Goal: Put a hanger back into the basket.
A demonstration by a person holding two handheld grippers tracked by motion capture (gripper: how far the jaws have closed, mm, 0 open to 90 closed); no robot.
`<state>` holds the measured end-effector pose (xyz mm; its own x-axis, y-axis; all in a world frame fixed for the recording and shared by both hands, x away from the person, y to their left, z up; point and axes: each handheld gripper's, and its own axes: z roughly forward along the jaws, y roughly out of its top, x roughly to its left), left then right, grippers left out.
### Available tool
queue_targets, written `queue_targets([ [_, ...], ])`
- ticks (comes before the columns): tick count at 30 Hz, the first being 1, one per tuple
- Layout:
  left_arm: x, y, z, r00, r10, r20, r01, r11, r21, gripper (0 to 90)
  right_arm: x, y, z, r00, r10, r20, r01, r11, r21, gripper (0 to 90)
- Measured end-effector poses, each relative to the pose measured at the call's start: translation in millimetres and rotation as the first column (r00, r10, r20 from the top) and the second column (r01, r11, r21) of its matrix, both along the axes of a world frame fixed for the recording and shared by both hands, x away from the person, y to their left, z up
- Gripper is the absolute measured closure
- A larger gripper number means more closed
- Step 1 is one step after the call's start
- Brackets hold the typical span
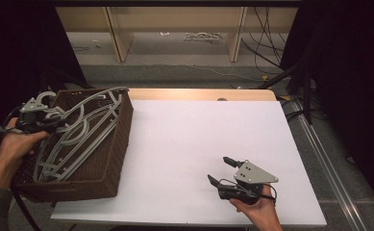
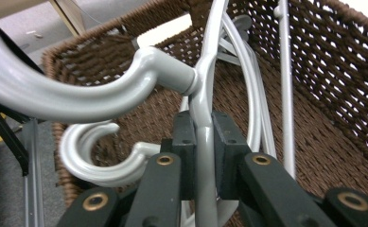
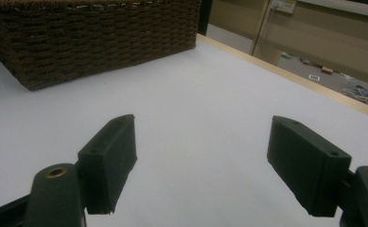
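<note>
A brown wicker basket [image 1: 108, 159] stands at the table's left edge with several grey plastic hangers [image 1: 74, 139] in it. My left gripper [image 1: 55, 120] is over the basket's left side, shut on the neck of one grey hanger [image 2: 205, 94] just below its hook [image 2: 54, 97]. More hanger hooks [image 2: 84, 156] lie beneath it inside the basket [image 2: 342, 71]. My right gripper [image 1: 221, 170] rests low over the white table [image 1: 184, 139] near its front right, jaws open with nothing between them [image 3: 200, 156].
The basket's woven side [image 3: 101, 38] stands beyond the right gripper. A wooden strip [image 1: 199, 94] edges the table's far side. Shelving legs [image 1: 118, 36] and cables [image 1: 266, 43] lie on the floor beyond.
</note>
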<state>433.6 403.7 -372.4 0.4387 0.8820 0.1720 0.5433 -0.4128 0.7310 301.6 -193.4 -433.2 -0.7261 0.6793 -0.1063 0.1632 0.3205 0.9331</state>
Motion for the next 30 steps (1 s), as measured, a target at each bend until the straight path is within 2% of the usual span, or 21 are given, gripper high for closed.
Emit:
queue_targets([
  [5,2.7,-1.7,-12.3,0.9993,0.012,-0.035,-0.012,0.9999,0.009,80.6,-0.4,0.6,0.4,1.0000,0.002,-0.001,-0.002,1.0000,0.001,25.8],
  [7,4.3,-2.0,-16.8,0.9991,0.014,-0.039,-0.013,0.9994,0.031,80.2,-0.2,0.4,0.4,1.0000,0.001,0.001,-0.001,1.0000,0.000,25.8],
  [9,4.7,-2.5,-20.2,0.9985,0.026,-0.048,-0.025,0.9994,0.026,80.1,0.1,0.1,0.2,1.0000,0.000,0.003,0.000,1.0000,0.000,25.9],
  [11,5.1,-3.8,-22.5,0.9978,0.041,-0.051,-0.039,0.9981,0.049,80.0,0.0,-0.5,0.7,1.0000,0.005,-0.004,-0.005,1.0000,-0.005,25.8],
  [12,5.1,-4.4,-22.9,0.9974,0.049,-0.052,-0.046,0.9970,0.063,80.1,0.0,-0.5,0.6,1.0000,0.005,-0.004,-0.005,1.0000,-0.005,25.8],
  [17,5.0,-4.7,-25.9,0.9978,0.051,-0.042,-0.048,0.9965,0.068,79.5,0.0,0.1,0.2,1.0000,0.002,0.001,-0.002,1.0000,-0.001,25.9],
  [19,5.0,-5.0,-27.0,0.9979,0.057,-0.029,-0.055,0.9969,0.056,79.3,-0.3,0.3,0.3,1.0000,0.001,0.002,-0.001,1.0000,-0.001,26.0],
  [22,4.8,-3.4,-26.3,0.9981,0.059,-0.019,-0.058,0.9953,0.078,78.4,-0.3,0.4,0.3,1.0000,0.002,0.000,-0.002,1.0000,-0.001,26.0],
  [23,4.5,-3.8,-26.8,0.9971,0.076,-0.011,-0.075,0.9951,0.065,76.7,-0.4,0.4,0.3,1.0000,0.002,-0.001,-0.002,1.0000,-0.001,26.0],
  [25,3.9,-2.3,-26.3,0.9971,0.072,-0.026,-0.070,0.9964,0.047,75.5,0.0,0.1,0.2,1.0000,0.002,0.002,-0.002,1.0000,-0.004,26.1],
  [27,3.3,-3.8,-27.8,0.9975,0.060,-0.036,-0.058,0.9970,0.050,75.9,0.1,0.1,0.2,1.0000,0.002,0.001,-0.002,1.0000,-0.003,26.1],
  [29,3.0,-5.6,-28.8,0.9980,0.043,-0.046,-0.040,0.9961,0.078,77.0,0.0,0.4,0.1,1.0000,0.002,0.001,-0.002,1.0000,-0.005,26.1],
  [30,2.9,-7.5,-30.5,0.9979,0.051,-0.039,-0.047,0.9956,0.081,77.0,-0.1,0.1,0.5,1.0000,0.008,-0.005,-0.009,0.9999,-0.009,26.1],
])
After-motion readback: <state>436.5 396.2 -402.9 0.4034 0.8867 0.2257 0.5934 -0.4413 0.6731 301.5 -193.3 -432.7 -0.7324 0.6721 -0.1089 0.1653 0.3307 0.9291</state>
